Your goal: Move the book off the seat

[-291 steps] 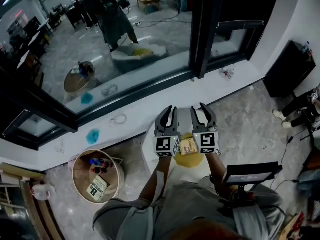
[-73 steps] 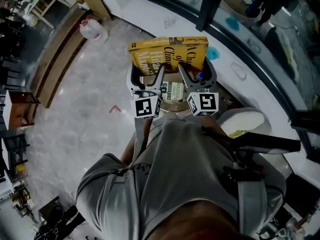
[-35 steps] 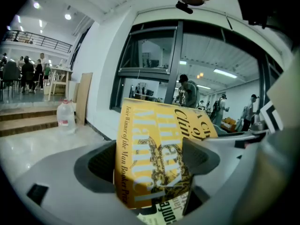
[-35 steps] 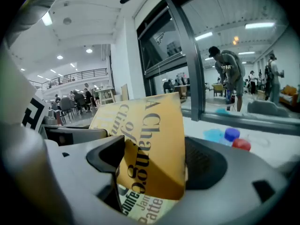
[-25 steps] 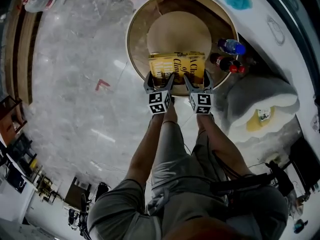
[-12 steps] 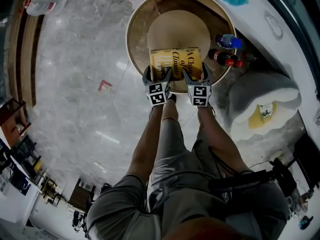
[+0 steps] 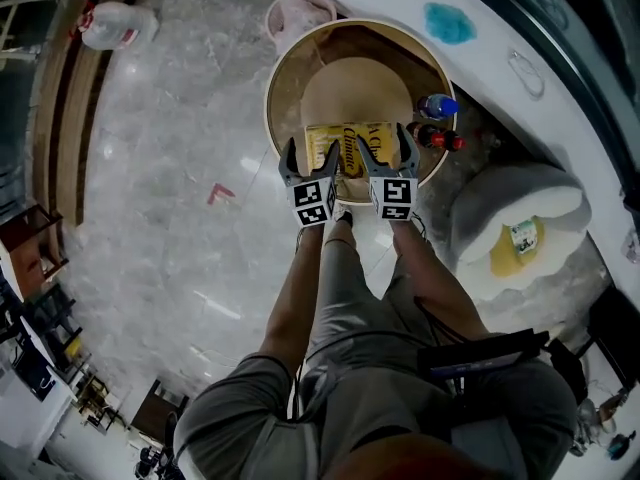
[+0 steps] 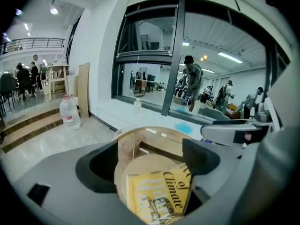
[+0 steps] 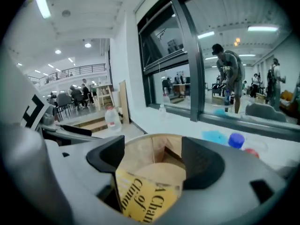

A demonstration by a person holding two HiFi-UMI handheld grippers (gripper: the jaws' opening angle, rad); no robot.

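Note:
A yellow book (image 7: 350, 144) lies flat over the round wooden bin (image 7: 285, 78), above its pale inner disc. My left gripper (image 7: 312, 158) and right gripper (image 7: 385, 150) sit side by side at the book's near edge, jaws wide apart. In the left gripper view the book (image 8: 157, 196) shows low between the jaws of the left gripper (image 8: 152, 158), toward the right jaw. In the right gripper view the book (image 9: 145, 196) lies low between the jaws of the right gripper (image 9: 152, 161), against the left jaw. The white seat (image 7: 500, 208) with a yellow cushion (image 7: 515, 243) stands at right, without the book.
Two bottles, blue-capped (image 7: 437, 106) and red-capped (image 7: 440, 140), stand beside the bin. A water jug (image 7: 110, 23) and wooden steps are at far left. A white sill (image 7: 480, 58) with a blue patch (image 7: 450, 23) runs behind the bin. People stand beyond the window (image 8: 190, 78).
The book came off the seat, swung left between both grippers, and has gone down into the bin. In the last second it has drawn slightly toward the bin's near wall.

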